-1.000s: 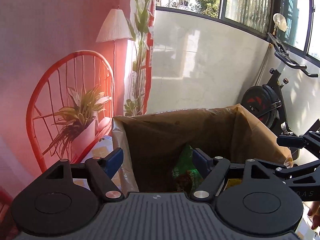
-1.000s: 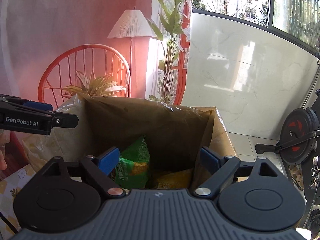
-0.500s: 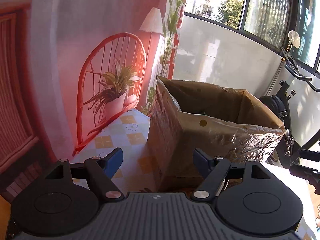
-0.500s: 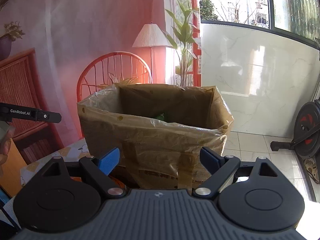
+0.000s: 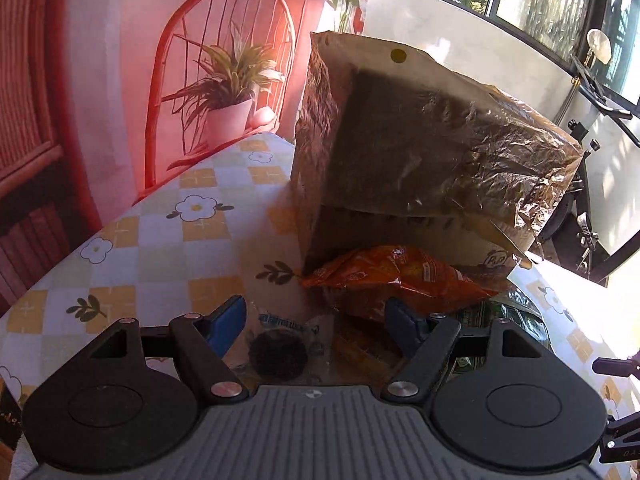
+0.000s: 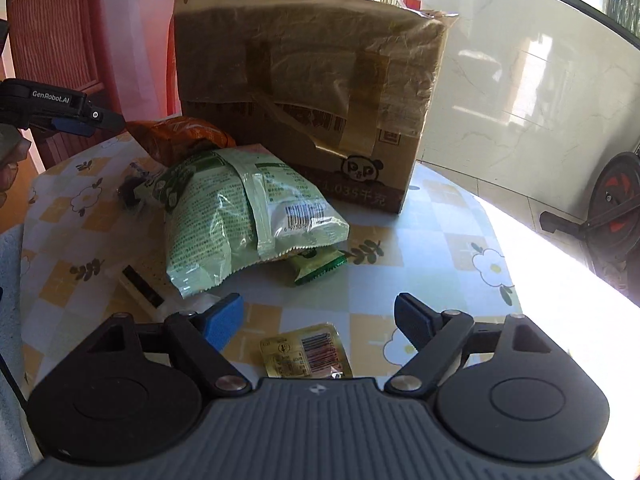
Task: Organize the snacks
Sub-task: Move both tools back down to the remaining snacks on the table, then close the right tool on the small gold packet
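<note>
A tall cardboard box (image 5: 424,152) lined with plastic stands on the flowered tablecloth (image 5: 168,240); it also shows in the right wrist view (image 6: 308,80). An orange snack bag (image 5: 396,276) lies at its foot, and shows again in the right wrist view (image 6: 180,136). My left gripper (image 5: 316,320) is open and empty above a small clear-wrapped dark snack (image 5: 280,350). My right gripper (image 6: 320,316) is open and empty, just above a small yellow packet (image 6: 306,354). A large pale green bag (image 6: 236,216) lies ahead of it, over a small dark green packet (image 6: 318,266).
A flat white packet (image 6: 140,286) lies left of the right gripper. The left gripper (image 6: 60,110) shows at the right wrist view's left edge. A red chair (image 5: 224,80) with a potted plant stands behind the table. An exercise bike (image 6: 612,216) stands to the right.
Both grippers have dropped from over the box's open top to low over the table in front of it. The snacks on the table have come into view. Both stay open.
</note>
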### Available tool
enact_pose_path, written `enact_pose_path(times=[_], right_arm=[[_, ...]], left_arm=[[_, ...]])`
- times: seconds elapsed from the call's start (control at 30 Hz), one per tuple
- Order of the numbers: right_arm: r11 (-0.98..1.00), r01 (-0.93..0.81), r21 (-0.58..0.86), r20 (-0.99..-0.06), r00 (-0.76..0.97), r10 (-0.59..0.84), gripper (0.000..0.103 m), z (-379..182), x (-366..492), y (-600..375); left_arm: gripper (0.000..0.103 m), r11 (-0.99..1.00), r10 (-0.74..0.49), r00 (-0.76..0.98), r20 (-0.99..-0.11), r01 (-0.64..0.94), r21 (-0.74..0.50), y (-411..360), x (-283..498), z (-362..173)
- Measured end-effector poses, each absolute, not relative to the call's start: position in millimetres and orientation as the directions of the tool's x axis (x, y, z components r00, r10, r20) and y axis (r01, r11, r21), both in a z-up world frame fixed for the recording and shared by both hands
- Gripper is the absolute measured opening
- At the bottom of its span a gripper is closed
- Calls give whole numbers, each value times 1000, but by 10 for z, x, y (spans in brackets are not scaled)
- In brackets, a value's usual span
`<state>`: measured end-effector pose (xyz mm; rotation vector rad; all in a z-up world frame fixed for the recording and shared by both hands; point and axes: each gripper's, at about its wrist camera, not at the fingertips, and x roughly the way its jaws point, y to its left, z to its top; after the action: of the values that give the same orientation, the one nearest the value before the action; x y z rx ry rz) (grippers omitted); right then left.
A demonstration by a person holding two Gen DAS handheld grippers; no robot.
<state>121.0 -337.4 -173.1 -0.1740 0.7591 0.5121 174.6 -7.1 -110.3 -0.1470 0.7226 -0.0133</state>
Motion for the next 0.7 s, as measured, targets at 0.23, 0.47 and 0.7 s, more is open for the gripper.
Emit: enact_pose_path(times=[0.23,0.47,0.7], right_arm=[[863,-502,47,-734,569,371,84,-2006,1154,-3432],[863,-500,77,-762,528,374,84,-2163,1237,-3449],[864,-495,91,-741,546,391,61,-2128,1176,-3427]], left_arm=[[78,993,-74,729,-680,-6,-115,-112,1746,-1233],[78,993,-77,722,-688,-9,-121,-94,1752,-1268],[78,993,-82,707,-703,-4,-120,-99,1770,-1350]])
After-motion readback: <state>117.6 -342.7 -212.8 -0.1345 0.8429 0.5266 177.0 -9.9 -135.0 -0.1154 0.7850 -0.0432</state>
